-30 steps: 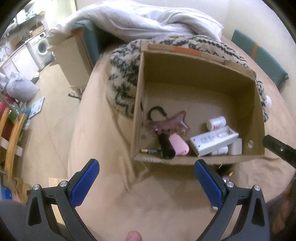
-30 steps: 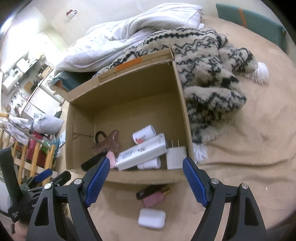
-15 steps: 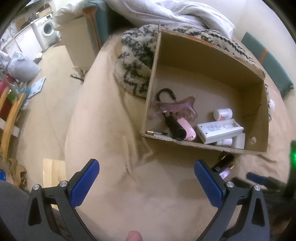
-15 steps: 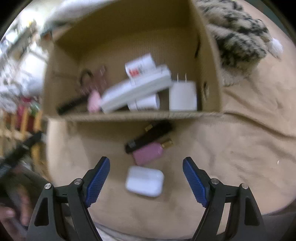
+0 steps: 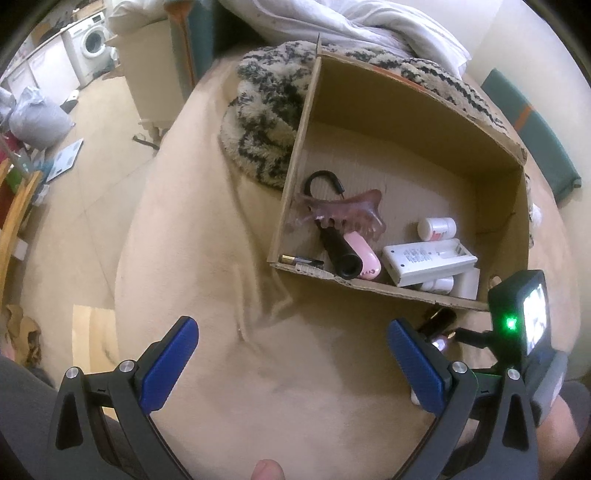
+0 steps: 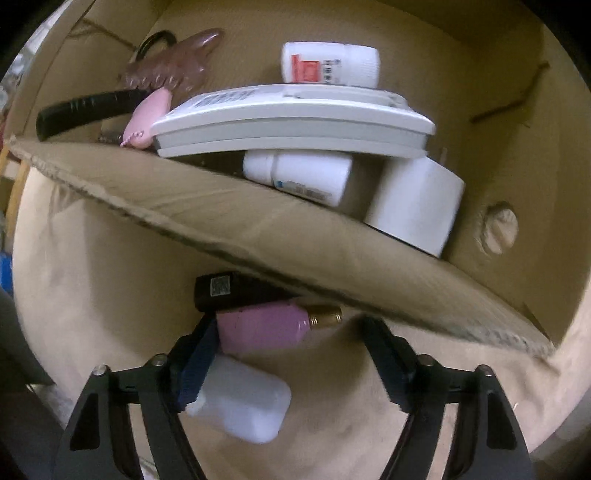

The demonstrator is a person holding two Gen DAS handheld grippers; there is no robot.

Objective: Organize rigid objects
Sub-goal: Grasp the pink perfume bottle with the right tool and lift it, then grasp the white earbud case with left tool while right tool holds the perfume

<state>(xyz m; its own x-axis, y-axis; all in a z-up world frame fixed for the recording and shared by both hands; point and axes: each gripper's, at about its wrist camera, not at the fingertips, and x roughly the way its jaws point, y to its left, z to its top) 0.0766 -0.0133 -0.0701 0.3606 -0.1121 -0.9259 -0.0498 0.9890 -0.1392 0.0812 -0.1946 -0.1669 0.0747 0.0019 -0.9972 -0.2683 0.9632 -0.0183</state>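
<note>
A cardboard box [image 5: 373,291] lies on the beige bed and holds several items: a pink hair claw [image 5: 343,214], a black tube [image 5: 338,254], a white charger [image 5: 428,260] and white bottles. In the right wrist view, a pink bottle with a gold cap [image 6: 266,328], a black tube [image 6: 236,291] and a white case [image 6: 243,400] lie on the bed by the box's near wall [image 6: 258,229]. My right gripper [image 6: 291,354] is open, low over them, its jaws around the pink bottle. My left gripper [image 5: 291,363] is open and empty over bare bedding.
A patterned fuzzy blanket [image 5: 266,125] and a white duvet [image 5: 354,26] lie behind the box. The bed's edge drops to the floor at left, with a washing machine [image 5: 92,40] and clutter beyond. The right gripper's camera body [image 5: 524,317] shows at the left view's right edge.
My right gripper has dropped down and forward to the items outside the box, now straddling the pink bottle. My left gripper has pulled back and turned a little; the box looks farther off.
</note>
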